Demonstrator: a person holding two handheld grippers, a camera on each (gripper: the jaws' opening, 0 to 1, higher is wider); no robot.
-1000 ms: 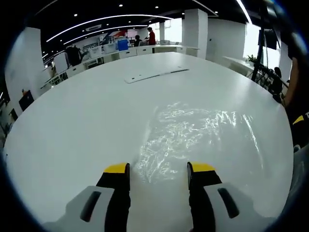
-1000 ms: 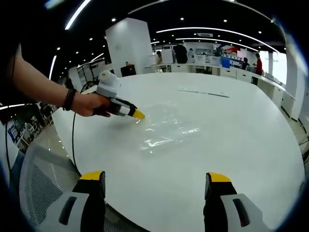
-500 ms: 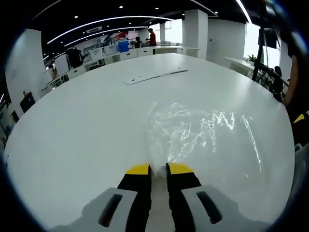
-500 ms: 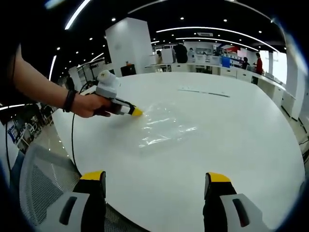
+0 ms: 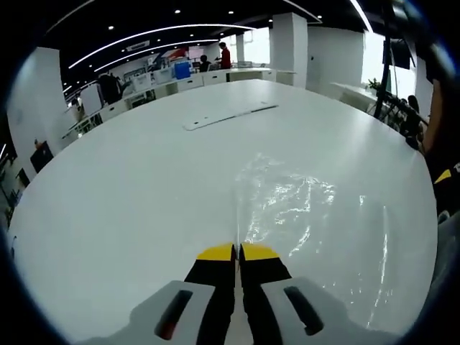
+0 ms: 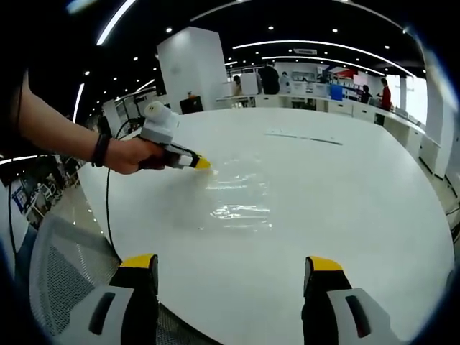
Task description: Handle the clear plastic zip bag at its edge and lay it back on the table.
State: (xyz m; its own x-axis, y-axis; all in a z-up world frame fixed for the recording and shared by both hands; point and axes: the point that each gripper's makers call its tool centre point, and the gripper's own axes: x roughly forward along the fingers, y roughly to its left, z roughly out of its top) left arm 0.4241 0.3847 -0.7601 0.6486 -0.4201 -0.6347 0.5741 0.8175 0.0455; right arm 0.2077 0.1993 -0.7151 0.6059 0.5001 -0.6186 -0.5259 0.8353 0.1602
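The clear plastic zip bag [image 5: 309, 215] lies spread on the white round table [image 5: 129, 180], glinting with creases. My left gripper [image 5: 237, 251] is shut on the bag's near edge, yellow tips pressed together with the film between them. In the right gripper view the same bag [image 6: 233, 194] stretches away from the left gripper [image 6: 203, 164], which a hand holds at the table's left side. My right gripper [image 6: 228, 264] hangs open near the table's front edge, well short of the bag, with nothing between its jaws.
A long flat white strip [image 5: 228, 113] lies farther across the table, also visible as the strip [image 6: 302, 136] in the right gripper view. A mesh chair [image 6: 65, 273] stands by the table's near left edge. Desks and people fill the far background.
My left gripper went from open to fully shut on the bag's near edge. The bag has been pulled flatter and its edge lifted slightly. The right gripper has stayed still.
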